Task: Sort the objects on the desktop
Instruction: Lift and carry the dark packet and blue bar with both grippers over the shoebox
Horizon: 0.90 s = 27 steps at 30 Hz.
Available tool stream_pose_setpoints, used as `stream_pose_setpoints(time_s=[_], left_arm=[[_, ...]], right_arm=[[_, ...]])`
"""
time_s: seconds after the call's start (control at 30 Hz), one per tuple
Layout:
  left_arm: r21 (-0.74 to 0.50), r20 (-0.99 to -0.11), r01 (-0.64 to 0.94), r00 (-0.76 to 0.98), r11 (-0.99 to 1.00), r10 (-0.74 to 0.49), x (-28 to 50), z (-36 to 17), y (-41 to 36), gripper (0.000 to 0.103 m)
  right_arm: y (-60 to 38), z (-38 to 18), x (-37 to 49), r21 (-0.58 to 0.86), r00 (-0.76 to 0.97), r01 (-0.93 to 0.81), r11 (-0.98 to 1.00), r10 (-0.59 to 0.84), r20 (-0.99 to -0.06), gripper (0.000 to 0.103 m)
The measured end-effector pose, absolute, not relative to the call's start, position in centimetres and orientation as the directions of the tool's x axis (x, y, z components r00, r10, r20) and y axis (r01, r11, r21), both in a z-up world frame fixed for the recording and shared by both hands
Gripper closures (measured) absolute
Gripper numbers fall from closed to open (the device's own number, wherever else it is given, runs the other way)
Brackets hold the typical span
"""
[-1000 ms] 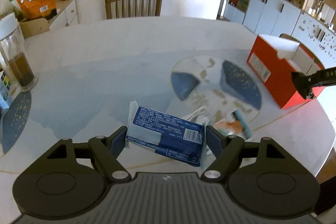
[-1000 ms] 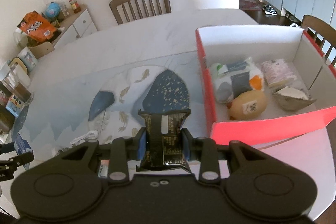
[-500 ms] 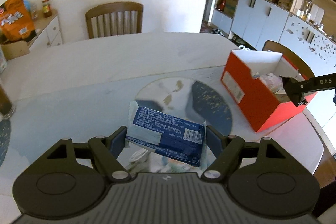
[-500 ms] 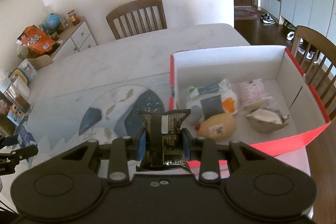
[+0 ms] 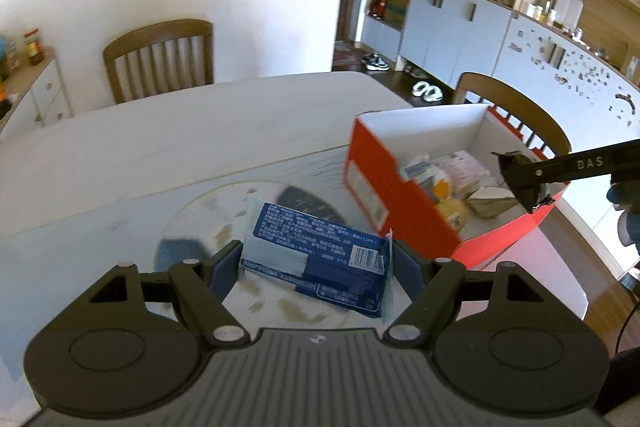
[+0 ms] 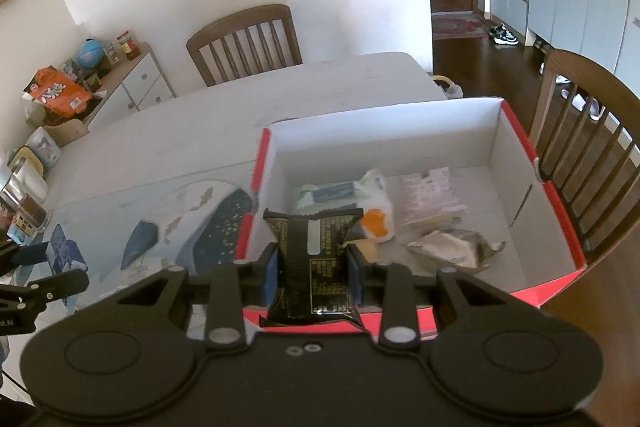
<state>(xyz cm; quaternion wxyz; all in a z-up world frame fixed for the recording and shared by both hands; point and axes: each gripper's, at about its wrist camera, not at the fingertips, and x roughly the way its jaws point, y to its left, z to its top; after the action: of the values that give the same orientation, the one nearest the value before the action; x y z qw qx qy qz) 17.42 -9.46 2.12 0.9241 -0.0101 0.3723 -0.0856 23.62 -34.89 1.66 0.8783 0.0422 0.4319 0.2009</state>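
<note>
My left gripper [image 5: 316,263] is shut on a blue snack packet [image 5: 320,259], held lengthwise above the patterned round mat [image 5: 200,223]. The red cardboard box [image 5: 384,187] with white inner walls lies ahead to its right. My right gripper [image 6: 312,267] is shut on a black snack packet [image 6: 312,259], hanging over the near left corner of the red box [image 6: 560,227]. Inside the box lie a white pouch with an orange patch [image 6: 360,203], a pink packet [image 6: 432,191], a crumpled wrapper [image 6: 452,247] and a yellowish item [image 5: 452,215]. The right gripper also shows in the left wrist view [image 5: 520,183], over the box.
The box stands near the table's right edge [image 5: 560,267]. Wooden chairs stand behind the table [image 6: 244,43] and right of the box [image 6: 584,131]. A sideboard with bags and jars [image 6: 80,83] is at the left; jars and tins [image 6: 24,203] stand on the table's left side.
Both grippers have travelled right toward the red box, each keeping its packet. The right gripper now hangs over the box's near left corner; the box has grown closer in the left wrist view.
</note>
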Motion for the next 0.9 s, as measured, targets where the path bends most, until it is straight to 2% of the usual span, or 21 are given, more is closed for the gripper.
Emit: stream_pose_setpoints(time_s=[0.4,0.9], left_arm=[[-0.061,-0.678,0.304,0.686,0.951,-0.263,22.5,2.5,-17.9,0.024],[-0.009,-0.737,0.449,0.601,0.894,-0.309,28.5,0.1,-25.5,0.024]], right_arm=[[-39.2,0.9,26.3,0.218,0.546,-0.303,0.928,0.357,-0.758,0.069],[-41.7,-0.8,29.5,0.195,0.521,-0.304,0.933,0.334,-0.786,0.069]])
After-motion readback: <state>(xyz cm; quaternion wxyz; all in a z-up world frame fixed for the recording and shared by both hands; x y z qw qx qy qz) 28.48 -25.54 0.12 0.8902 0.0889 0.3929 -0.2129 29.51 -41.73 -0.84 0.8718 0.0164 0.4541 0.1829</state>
